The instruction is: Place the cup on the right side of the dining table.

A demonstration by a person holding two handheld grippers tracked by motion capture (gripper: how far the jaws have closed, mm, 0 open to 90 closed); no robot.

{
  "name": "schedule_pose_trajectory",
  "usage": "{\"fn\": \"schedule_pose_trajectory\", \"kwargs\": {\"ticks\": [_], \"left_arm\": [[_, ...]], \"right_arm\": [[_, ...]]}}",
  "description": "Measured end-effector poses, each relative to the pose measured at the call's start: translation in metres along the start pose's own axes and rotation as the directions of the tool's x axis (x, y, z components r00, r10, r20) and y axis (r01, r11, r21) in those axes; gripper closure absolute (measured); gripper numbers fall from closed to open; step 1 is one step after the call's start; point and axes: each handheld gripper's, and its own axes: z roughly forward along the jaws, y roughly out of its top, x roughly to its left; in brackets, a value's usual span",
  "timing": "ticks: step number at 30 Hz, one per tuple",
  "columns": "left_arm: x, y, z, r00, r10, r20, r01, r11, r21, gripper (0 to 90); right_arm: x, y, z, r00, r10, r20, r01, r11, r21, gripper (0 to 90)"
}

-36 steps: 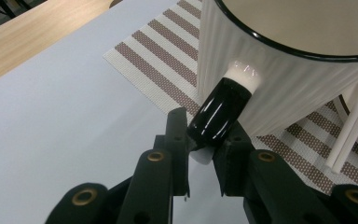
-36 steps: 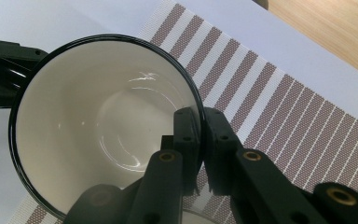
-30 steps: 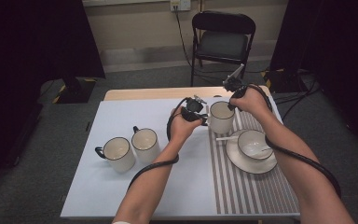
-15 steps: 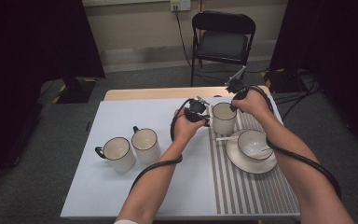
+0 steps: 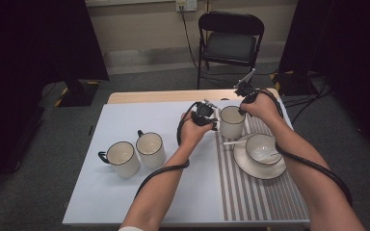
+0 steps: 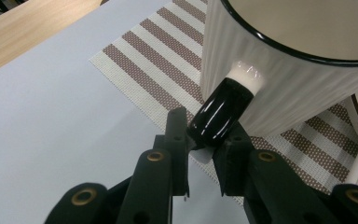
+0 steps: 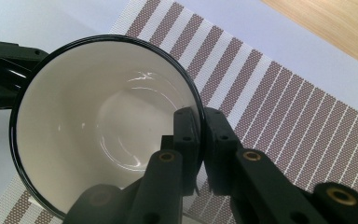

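Jaws of the left gripper were closed on the black handle of the mug; the right gripper pinched its rim. The mug stood on the striped mat, both forearms reaching forward.

No readable text, labels, brands or numbers on anything in view.

we see a black folding chair behind the wooden table, grey carpet floor, beige wall with outlet, dark curtains on both sides.
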Motion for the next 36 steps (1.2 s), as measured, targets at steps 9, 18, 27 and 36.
{"fn": "schedule_pose_trajectory", "kwargs": {"ticks": [9,18,27,36], "left_arm": [[-0.0011,0.0004,0.0001,1.0000,-0.002,0.001,0.002,1.0000,-0.004,77.1],[-0.0006,0.0003,-0.0004,1.0000,-0.008,0.005,0.008,1.0000,0.001,76.9],[0.0003,0.0000,-0.0007,0.9993,-0.031,0.020,0.031,0.9995,-0.009,76.3],[0.0008,0.0004,-0.0021,0.9995,-0.024,0.022,0.024,0.9997,-0.010,75.7]], "right_arm": [[-0.0012,-0.0027,0.0007,1.0000,0.009,-0.003,-0.009,1.000,-0.009,84.5],[-0.0001,-0.0032,0.0008,1.0000,0.008,0.003,-0.008,1.000,-0.013,84.3],[-0.0003,-0.0054,0.0014,0.9999,0.014,0.007,-0.014,1.000,-0.023,84.0],[-0.0006,-0.0062,0.0019,0.9999,0.006,0.010,-0.005,1.000,-0.031,83.8]]}}
